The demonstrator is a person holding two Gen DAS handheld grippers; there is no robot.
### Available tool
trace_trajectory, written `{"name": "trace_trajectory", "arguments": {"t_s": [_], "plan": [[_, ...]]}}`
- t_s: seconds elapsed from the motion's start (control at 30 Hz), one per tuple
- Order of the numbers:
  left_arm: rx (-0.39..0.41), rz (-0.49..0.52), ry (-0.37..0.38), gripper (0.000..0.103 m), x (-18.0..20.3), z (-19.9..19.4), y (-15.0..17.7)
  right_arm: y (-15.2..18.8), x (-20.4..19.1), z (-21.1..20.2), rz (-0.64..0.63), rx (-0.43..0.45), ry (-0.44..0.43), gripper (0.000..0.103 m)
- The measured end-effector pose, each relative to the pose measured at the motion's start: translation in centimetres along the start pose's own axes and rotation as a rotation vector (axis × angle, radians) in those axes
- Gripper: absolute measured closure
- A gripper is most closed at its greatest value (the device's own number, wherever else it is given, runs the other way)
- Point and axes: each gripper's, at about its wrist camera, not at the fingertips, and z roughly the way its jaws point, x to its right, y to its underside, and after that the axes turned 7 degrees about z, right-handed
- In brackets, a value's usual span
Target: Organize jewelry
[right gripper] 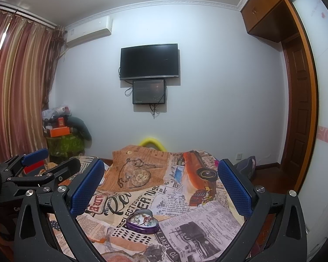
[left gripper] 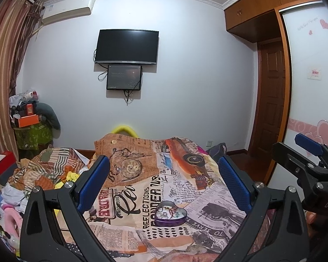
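A purple heart-shaped tin [left gripper: 164, 222] lies open on the newspaper-print bedspread [left gripper: 185, 187], with rings and other small jewelry [left gripper: 171, 210] inside it. My left gripper [left gripper: 164, 183] is open above and behind the tin, its blue pads wide apart with nothing between them. In the right wrist view the same tin [right gripper: 146, 229] holds the jewelry [right gripper: 142, 216], and my right gripper [right gripper: 161, 187] is open and empty over it. The right gripper [left gripper: 285, 142] also shows at the right edge of the left wrist view, and the left gripper [right gripper: 63, 157] at the left of the right wrist view.
Rumpled cloths and clutter [left gripper: 39, 172] cover the bed's left side. A red box [left gripper: 1, 163] and a stacked bin [left gripper: 30, 128] stand by the curtain. A TV [left gripper: 126, 46] hangs on the far wall. A wardrobe [left gripper: 312, 83] and a door [left gripper: 271, 100] are at right.
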Motion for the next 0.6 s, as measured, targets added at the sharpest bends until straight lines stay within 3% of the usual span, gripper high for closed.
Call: {"name": "trace_trajectory", "arguments": {"t_s": [0.6], "plan": [[-0.011,0.006,0.002,0.001,-0.06,0.67,0.42,0.15,0.2,0.53,0.008,-0.017,0.006,0.0]]}}
